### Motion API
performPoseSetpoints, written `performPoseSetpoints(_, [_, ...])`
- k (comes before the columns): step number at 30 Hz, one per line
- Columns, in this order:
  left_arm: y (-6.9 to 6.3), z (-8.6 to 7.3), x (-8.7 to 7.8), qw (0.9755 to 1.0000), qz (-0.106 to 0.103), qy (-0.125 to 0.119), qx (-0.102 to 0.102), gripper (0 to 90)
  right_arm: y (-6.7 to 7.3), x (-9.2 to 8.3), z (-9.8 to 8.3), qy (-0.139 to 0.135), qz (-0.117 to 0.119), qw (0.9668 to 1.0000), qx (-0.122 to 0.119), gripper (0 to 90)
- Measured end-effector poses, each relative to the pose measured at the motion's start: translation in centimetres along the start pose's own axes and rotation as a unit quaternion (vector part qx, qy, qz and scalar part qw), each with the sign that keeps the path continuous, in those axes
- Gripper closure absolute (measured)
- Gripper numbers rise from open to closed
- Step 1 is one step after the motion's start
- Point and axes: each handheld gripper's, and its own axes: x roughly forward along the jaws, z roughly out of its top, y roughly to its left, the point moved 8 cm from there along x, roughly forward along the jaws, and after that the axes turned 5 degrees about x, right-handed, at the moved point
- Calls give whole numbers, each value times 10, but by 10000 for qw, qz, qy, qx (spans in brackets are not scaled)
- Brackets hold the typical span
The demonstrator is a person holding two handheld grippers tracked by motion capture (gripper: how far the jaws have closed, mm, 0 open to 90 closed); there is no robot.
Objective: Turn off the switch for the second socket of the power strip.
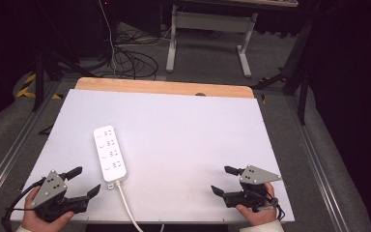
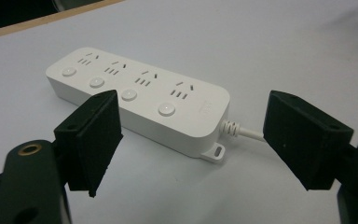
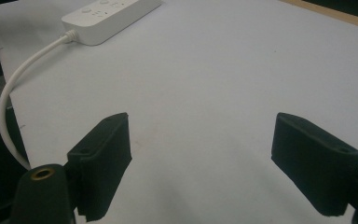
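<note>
One white power strip [image 1: 110, 153] lies on the white table top [image 1: 183, 130] in the high view, left of centre, its length running from 11 o'clock to 5 o'clock. It has four sockets and four round buttons, and one white cord [image 1: 127, 208] leaves its near end toward 6 o'clock and drops over the table's near edge. Two grippers sit at the near corners, each in one hand. The left gripper [image 1: 84, 181], at 7 o'clock, points toward 2 o'clock at the strip's near end, close to it but apart. The right gripper [image 1: 224, 180], at 5 o'clock, points toward 9 o'clock, well apart from the strip. Both have jaws spread wide, holding nothing.

In the left gripper view, two black jaws stand wide apart, empty, low over the table. The power strip [image 2: 137, 100] lies just beyond them, its corded end and mounting tab between the two.

In the right gripper view, two jaws gape wide over bare table top. The strip [image 3: 109, 16] is far off at 11 o'clock, its cord [image 3: 14, 93] curving down toward 8 o'clock.
</note>
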Motion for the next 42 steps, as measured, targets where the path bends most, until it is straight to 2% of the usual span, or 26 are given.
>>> performPoseSetpoints(2, [-1,0,0,10000,-20,5,-35,203,0,0,0,10,-3,10000,-3,205])
performPoseSetpoints(10, [-2,1,-1,10000,-44,18,43,203,0,1,0,15,6,10000,-1,205])
performPoseSetpoints(22, [-2,1,-2,10000,-69,47,-37,208,0,1,0,12,16,10000,-1,207])
performPoseSetpoints(30, [-1,7,-5,9999,-65,28,-98,228,0,2,-1,13,28,10000,33,207])
performPoseSetpoints(42, [7,23,-4,9998,-50,-33,-199,233,0,3,-1,0,32,10000,69,210])
